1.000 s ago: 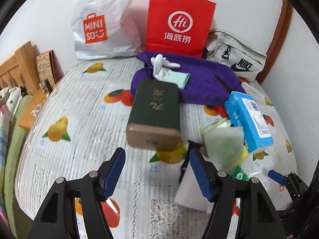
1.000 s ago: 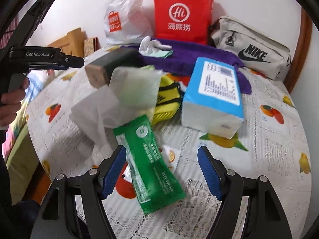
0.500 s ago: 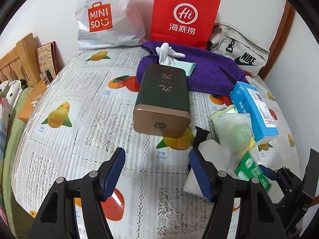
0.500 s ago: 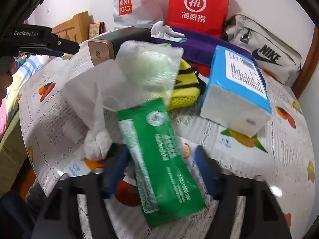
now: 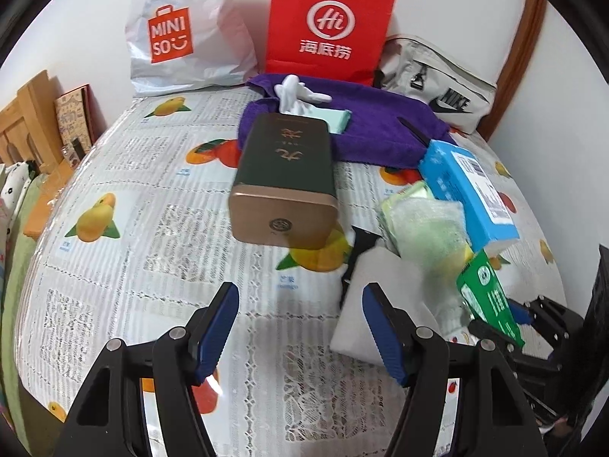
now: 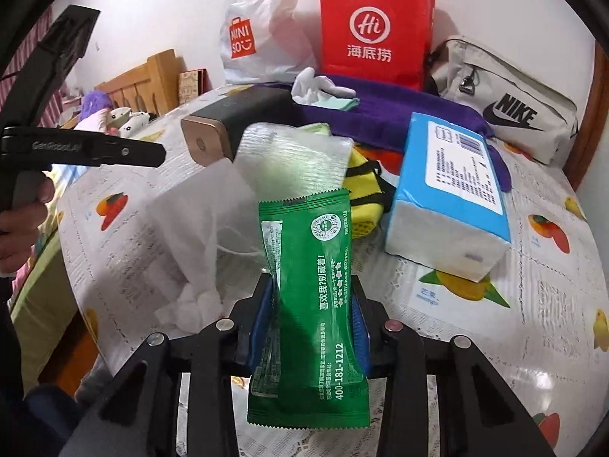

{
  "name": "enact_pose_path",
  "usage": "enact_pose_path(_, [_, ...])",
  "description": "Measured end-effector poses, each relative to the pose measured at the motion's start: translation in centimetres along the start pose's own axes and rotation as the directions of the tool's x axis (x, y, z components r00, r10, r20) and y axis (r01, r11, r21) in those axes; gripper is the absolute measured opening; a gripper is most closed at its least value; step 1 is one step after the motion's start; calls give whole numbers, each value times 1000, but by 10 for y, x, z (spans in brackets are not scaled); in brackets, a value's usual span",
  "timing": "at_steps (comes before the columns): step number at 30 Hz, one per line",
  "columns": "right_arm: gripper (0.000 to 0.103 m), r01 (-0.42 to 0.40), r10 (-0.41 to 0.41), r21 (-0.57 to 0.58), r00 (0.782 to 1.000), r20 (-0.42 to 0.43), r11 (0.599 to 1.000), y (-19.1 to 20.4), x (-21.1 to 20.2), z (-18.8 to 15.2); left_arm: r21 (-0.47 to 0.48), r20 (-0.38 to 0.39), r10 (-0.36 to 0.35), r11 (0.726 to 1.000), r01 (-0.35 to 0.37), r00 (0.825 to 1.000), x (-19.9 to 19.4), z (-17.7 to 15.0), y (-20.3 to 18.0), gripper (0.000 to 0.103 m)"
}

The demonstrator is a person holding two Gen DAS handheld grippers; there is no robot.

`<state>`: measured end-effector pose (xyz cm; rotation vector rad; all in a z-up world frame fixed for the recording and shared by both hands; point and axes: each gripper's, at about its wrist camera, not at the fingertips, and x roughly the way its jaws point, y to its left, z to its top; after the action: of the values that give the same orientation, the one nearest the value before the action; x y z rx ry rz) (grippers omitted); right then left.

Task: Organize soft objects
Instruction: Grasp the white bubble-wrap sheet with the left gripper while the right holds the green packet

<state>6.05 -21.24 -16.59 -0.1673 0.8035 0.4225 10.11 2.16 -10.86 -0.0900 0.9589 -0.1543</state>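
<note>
The right gripper is closed on the green wet-wipe packet, gripped mid-length above the near table edge; judged light, limp, slippery. The left gripper is held wide open, empty, near the dark tea tin.

Green packet printed with white text, blue tissue pack, purple towel, red paper bag, table cloth patterned with orange and yellow fruit.

Tin box lies left of tissue pack, towel behind both.
</note>
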Motion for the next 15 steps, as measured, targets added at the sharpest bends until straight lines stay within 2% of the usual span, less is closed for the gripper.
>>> enact_pose_path(3, [37,-1,1,20,1000,10,1000,-4,-6,-4,18,-7,-25,1000,25,1000,-1,-7,-2,71])
enact_pose_path(15, [37,62,-65,132,998,20,989,-43,-19,-19,163,-52,-34,986,43,998,12,-41,-26,79])
